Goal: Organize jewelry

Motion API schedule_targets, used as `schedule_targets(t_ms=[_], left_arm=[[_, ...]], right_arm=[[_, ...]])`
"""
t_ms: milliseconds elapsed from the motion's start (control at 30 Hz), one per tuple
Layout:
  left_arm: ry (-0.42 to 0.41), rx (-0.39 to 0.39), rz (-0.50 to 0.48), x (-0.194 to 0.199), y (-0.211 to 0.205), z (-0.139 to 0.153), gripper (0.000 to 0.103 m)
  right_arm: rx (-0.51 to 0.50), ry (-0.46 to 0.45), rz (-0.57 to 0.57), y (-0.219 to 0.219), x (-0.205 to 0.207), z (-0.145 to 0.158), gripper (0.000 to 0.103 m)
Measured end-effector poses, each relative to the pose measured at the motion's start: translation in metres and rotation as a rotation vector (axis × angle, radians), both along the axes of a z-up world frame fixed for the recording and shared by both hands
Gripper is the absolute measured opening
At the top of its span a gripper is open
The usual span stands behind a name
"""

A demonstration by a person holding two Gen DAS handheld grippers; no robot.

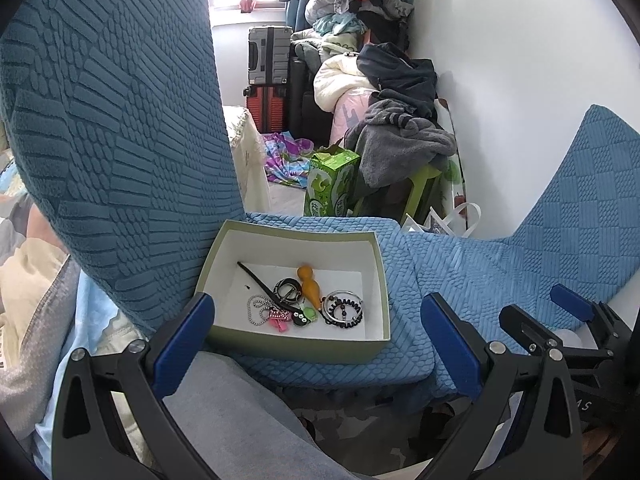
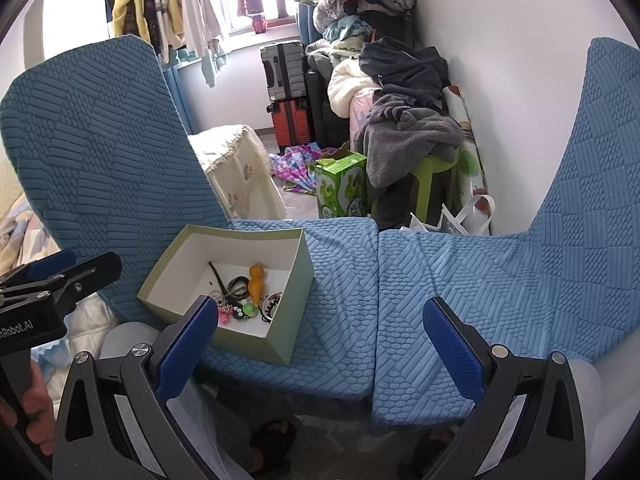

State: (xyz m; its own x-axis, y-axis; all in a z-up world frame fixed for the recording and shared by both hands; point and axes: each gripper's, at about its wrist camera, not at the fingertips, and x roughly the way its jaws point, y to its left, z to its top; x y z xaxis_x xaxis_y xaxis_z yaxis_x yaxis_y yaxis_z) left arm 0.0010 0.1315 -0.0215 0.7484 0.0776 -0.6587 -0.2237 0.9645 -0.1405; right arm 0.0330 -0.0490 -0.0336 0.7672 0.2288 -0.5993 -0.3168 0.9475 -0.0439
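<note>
Plainly, both the left gripper (image 1: 316, 330) and right gripper (image 2: 320, 326) hang wide apart, holding nothing. Ahead of the left one, the jewelry (image 1: 304, 300) lies tangled in the box (image 1: 280, 344). I judge a pinch could drag several linked pieces out together.

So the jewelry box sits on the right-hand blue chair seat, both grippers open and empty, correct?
Not quite: the box sits on the left-hand chair seat, as the right wrist view shows. The left gripper and right gripper are indeed open and empty.
</note>
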Motion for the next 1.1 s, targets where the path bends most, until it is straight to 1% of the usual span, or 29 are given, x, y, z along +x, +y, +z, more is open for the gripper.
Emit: schedule_targets(t_ms=[567,1100], left_arm=[[-0.002,-0.005,-0.007,-0.0002,0.0016,-0.0005,0.102],[0.002,0.012,-0.01,0.0018,-0.0008,-0.0012,0.102]], right_arm=[[0.004,-0.007,-0.003,0.0019,-0.0032,-0.0002,0.103],[0.01,-0.014,-0.012,0.0063,-0.0074,0.0016,0.103]])
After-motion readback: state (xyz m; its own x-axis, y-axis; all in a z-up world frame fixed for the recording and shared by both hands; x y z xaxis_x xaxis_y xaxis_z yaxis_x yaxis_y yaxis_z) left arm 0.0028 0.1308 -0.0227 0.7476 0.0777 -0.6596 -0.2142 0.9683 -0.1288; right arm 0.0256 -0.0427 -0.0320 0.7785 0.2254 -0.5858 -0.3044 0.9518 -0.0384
